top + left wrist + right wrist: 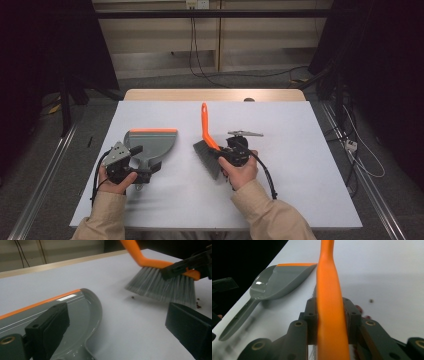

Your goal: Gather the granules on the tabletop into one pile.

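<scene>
A: How does the right tool stand?

B: Clamped on the brush. In the right gripper view its two black jaws press flat against either side of the orange handle, which runs straight up between them.

A: And the left tool?

B: Its jaws stand well apart. In the left gripper view one jaw hangs over the dustpan and the other over bare surface, with nothing pressed between them. The high view shows that tool just over the pan's handle end; whether it touches, I cannot tell.

A: What does the brush look like?

B: A bent orange handle over a fan of grey bristles. It is tilted, with the bristle tips down at the surface and the handle's free end pointing toward the far edge. It sits near the middle of the pale surface, to the right of the dustpan and apart from it.

A: And the dustpan?

B: Grey, with an orange strip along its front lip, lying flat on the surface. A few small dark crumbs lie beside the bristles, and one more sits just in front of them.
</scene>
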`<state>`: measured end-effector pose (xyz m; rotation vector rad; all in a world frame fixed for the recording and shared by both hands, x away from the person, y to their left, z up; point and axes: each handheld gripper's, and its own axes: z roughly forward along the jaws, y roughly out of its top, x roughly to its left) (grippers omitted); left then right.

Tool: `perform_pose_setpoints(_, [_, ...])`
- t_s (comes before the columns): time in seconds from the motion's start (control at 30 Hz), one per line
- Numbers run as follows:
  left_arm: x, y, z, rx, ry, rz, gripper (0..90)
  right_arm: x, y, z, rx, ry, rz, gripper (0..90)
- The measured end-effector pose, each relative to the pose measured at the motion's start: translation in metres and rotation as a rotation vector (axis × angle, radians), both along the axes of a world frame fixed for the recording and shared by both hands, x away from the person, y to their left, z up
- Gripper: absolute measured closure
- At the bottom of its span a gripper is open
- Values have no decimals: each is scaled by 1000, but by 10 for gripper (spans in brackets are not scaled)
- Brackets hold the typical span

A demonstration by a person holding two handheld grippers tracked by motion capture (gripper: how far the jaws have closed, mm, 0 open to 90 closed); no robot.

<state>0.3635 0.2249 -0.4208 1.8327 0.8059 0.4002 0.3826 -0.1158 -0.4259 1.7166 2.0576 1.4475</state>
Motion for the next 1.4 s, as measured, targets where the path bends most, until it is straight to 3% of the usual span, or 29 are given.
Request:
perform_pose_setpoints(0.17, [0, 0, 0, -4, 0, 4, 52, 15, 27, -7, -10, 21, 22, 707])
perform_pose_setpoints(0.27, [0, 1, 1, 0, -7, 1, 52, 21, 31, -15, -36, 47, -5, 706])
perform_pose_setpoints(0.33, [0, 2, 1, -1, -6, 3, 52, 23, 27, -17, -27, 70, -10, 705])
perform_pose_setpoints(0.5, [-1, 2, 1, 1, -8, 3, 52, 20, 12, -16, -67, 64, -42, 703])
perform_pose_setpoints(0.8, [-1, 0, 1, 5, -5, 3, 52, 12, -21, -17, -75, 66, -99, 702])
perform_pose_setpoints(1.1, [-1, -1, 0, 9, -4, 2, 52, 4, -44, -17, -53, 71, -140, 702])
perform_pose_setpoints(1.4, [-1, -1, 0, 9, -4, 3, 52, 3, -47, -13, 10, 74, -153, 707])
